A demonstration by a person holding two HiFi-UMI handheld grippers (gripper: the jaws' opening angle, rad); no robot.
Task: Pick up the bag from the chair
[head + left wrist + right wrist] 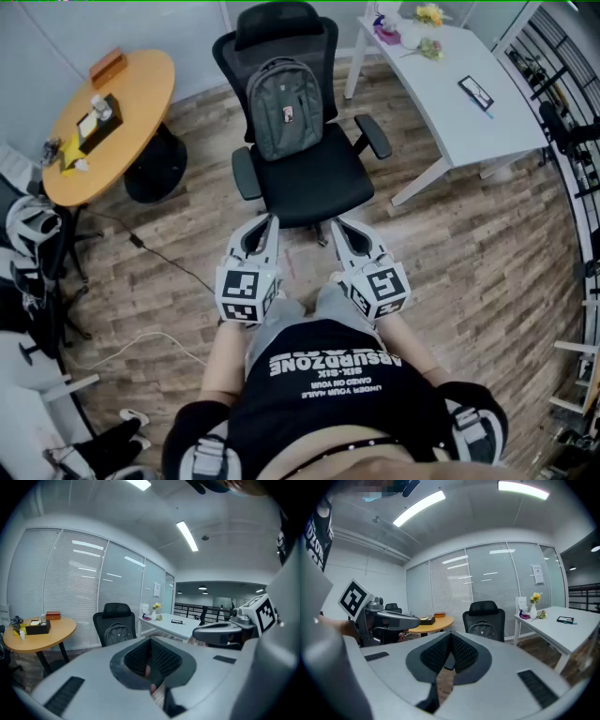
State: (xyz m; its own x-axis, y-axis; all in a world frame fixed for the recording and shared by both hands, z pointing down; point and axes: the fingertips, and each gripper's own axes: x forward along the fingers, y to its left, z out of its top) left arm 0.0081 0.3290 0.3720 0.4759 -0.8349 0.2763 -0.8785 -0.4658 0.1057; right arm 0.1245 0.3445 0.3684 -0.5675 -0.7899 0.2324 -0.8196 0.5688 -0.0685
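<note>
A grey backpack [284, 108] stands upright on the seat of a black office chair [314, 187], leaning on its backrest. Both grippers are held side by side just short of the chair's front edge, pointing at it. My left gripper [271, 221] is shut with nothing between its fingers, and so is my right gripper [335, 225]. In the left gripper view the backpack [119, 633] sits beyond the closed tips [151, 640]. In the right gripper view the backpack [483, 630] is likewise ahead of the closed tips [451, 637], well apart from them.
A round wooden table [131, 131] with small boxes stands left of the chair. A white desk [459, 117] with flowers and a tablet stands to the right. A white cable [141, 342] lies on the wood floor. A railing [572, 159] runs along the right.
</note>
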